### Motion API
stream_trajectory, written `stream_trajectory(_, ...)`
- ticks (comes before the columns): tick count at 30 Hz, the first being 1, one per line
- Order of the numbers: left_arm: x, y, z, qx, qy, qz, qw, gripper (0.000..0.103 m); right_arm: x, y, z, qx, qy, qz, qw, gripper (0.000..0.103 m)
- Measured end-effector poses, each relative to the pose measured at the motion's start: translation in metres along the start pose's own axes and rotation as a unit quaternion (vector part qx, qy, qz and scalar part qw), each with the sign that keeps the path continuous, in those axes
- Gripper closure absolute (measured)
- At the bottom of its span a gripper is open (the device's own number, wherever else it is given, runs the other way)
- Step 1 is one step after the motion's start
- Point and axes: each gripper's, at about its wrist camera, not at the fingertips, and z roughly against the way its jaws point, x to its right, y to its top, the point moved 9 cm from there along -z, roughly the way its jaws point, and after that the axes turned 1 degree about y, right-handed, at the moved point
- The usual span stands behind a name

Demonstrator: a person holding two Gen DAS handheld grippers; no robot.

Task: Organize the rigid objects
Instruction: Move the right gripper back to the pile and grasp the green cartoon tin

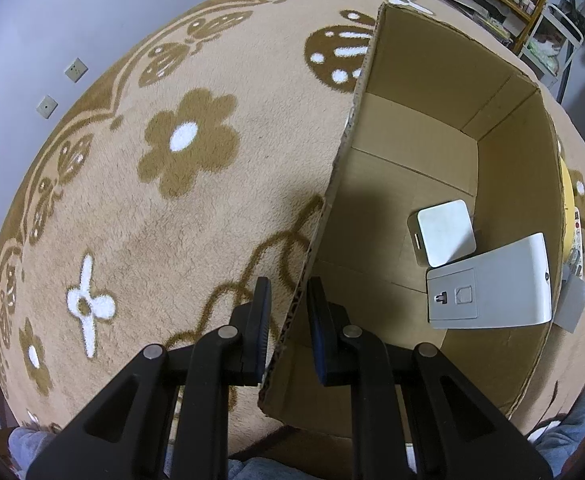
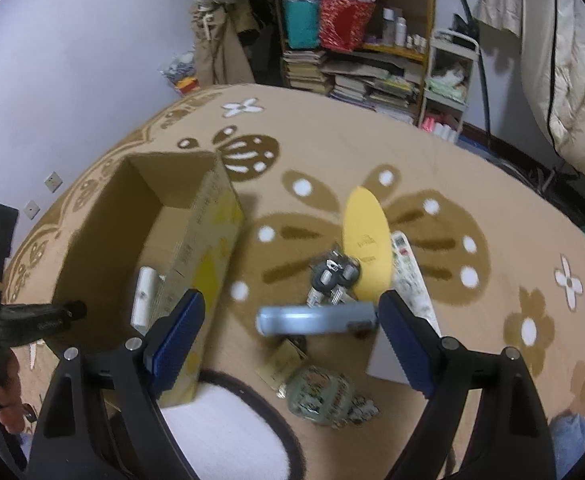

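Cardboard wall of the box (image 1: pixel 334 216) sits pinched between my left gripper (image 1: pixel 288 320) pads, nearly closed, pointing steeply down to steady it; two white devices (image 1: pixel 488 284) already lie inside. From my right gripper (image 2: pixel 292 336), jaws spread wide and empty, I'm mid-sorting: next I lower over the grey-blue bar (image 2: pixel 316 318), possibly a remote, blurred, and close.

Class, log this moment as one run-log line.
left gripper: shut on box wall | right gripper: open over grey device | in box: two white devices
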Motion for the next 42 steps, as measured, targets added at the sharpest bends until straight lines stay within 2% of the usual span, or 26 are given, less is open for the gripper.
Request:
stream_trajectory(13, 0.005, -0.001, 0.002, 0.005, 0.005, -0.012, 0.9999, 0.088, 0.028, -0.057, -0.037, -0.067, -0.014, -0.026, 0.997, 0.012)
stream_trajectory(15, 0.004, -0.001, 0.002, 0.005, 0.008, -0.015, 0.9998, 0.088, 0.03, -0.063, -0.043, -0.078, -0.013, -0.032, 0.996, 0.016)
stream_trajectory(22, 0.003, 0.0, 0.001, 0.005, 0.007, -0.013, 0.9999, 0.087, 0.029, -0.079, -0.063, -0.118, 0.008, -0.042, 0.992, 0.018)
stream_trajectory(30, 0.004, 0.0, 0.001, 0.004, 0.01, -0.014, 0.9998, 0.087, 0.029, -0.095, -0.077, -0.154, -0.01, -0.047, 0.987, 0.018)
stream_trajectory(31, 0.004, 0.0, 0.001, 0.004, 0.01, -0.014, 0.9998, 0.087, 0.03, -0.097, -0.079, -0.159, -0.015, -0.052, 0.986, 0.019)
stream_trajectory(32, 0.004, 0.0, 0.001, 0.004, 0.01, -0.014, 0.9998, 0.087, 0.032, -0.099, -0.081, -0.164, -0.022, -0.053, 0.985, 0.026)
stream_trajectory(34, 0.004, 0.0, 0.001, 0.004, 0.011, -0.013, 0.9998, 0.087, 0.032, -0.099, -0.08, -0.166, -0.026, -0.052, 0.984, 0.027)
stream_trajectory(36, 0.004, 0.0, 0.001, 0.004, 0.013, -0.015, 0.9998, 0.087, 0.029, -0.098, -0.08, -0.168, -0.026, -0.051, 0.984, 0.034)
stream_trajectory(40, 0.004, 0.0, 0.001, 0.003, 0.012, -0.014, 0.9998, 0.087, 0.023, -0.102, -0.084, -0.171, -0.046, -0.033, 0.984, 0.034)
stream_trajectory(42, 0.004, -0.001, 0.001, 0.003, 0.012, -0.014, 0.9998, 0.087, 0.019, -0.1, -0.084, -0.166, -0.047, -0.029, 0.984, 0.04)
